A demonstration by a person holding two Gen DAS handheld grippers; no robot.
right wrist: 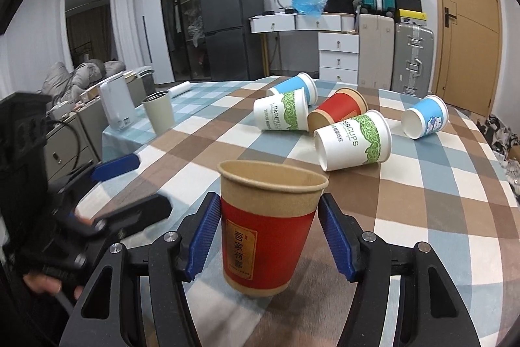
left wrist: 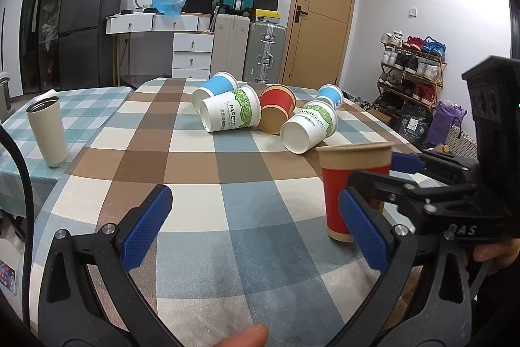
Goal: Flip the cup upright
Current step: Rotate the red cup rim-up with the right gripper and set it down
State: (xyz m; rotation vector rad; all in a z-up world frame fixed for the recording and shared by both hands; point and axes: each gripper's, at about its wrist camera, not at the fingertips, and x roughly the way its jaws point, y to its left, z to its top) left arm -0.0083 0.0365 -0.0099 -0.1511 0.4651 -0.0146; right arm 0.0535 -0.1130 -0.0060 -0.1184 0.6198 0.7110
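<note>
A red and brown paper cup (right wrist: 269, 226) stands upright on the checked tablecloth between the blue pads of my right gripper (right wrist: 271, 233). The left pad touches it; a thin gap shows at the right pad. The cup also shows in the left wrist view (left wrist: 354, 184), with the right gripper (left wrist: 377, 184) around it. My left gripper (left wrist: 256, 226) is open and empty over the cloth, left of the cup. Several cups lie on their sides further back: two white-green (left wrist: 230, 113) (left wrist: 308, 127), two blue (left wrist: 216, 88) (left wrist: 331, 95), one red (left wrist: 276, 108).
A beige steel tumbler (left wrist: 48, 132) stands upright at the table's left (right wrist: 159, 113). A white appliance (right wrist: 117, 103) stands beyond it. The checked table (left wrist: 227, 217) edge curves off right. Drawers, suitcases, a fridge and a shoe rack (left wrist: 409, 70) stand behind.
</note>
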